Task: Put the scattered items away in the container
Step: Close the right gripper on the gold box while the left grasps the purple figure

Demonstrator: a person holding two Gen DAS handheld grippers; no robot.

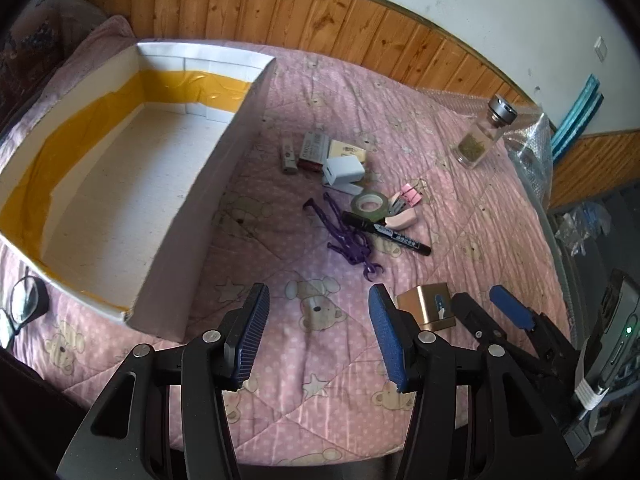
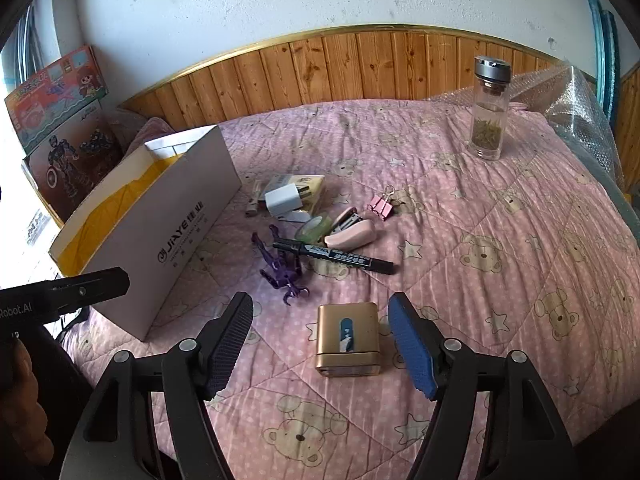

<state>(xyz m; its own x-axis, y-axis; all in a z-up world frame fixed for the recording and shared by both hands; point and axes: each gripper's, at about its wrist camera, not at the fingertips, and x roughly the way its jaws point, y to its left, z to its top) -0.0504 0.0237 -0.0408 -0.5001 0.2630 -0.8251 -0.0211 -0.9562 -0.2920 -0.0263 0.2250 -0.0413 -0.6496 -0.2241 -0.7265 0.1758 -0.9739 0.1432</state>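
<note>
I hold my left gripper (image 1: 318, 336) tilted down over the pink bear-print quilt (image 1: 460, 216), its jaws spread wide with only bedding between the blue pads. Ahead of it and to its left sits the white cardboard box (image 1: 120, 184), its inside lined with a band of yellow tape. My right gripper (image 2: 320, 344) also stands wide open, and the small gold box (image 2: 347, 338) lies on the quilt between its two fingers without either pad touching it; seen from my left gripper, that gold box is just beyond its right finger. Further ahead of both grippers the loose things lie in a cluster: a purple toy figure (image 2: 280, 270) nearest, a black marker (image 2: 332, 258) lying across it, then a roll of green tape (image 2: 314, 226), a pink stapler (image 2: 350, 228), a pink binder clip (image 2: 380, 204), a white charger (image 2: 282, 199) resting on a flat packet, and a small stick-shaped item I cannot identify beside the box wall. Far ahead to the right of my right gripper a glass bottle (image 2: 489, 110) with a metal cap stands upright, well apart from the cluster. A pair of glasses (image 1: 22, 308) lies to the left of my left gripper, beside the near corner of the box.
</note>
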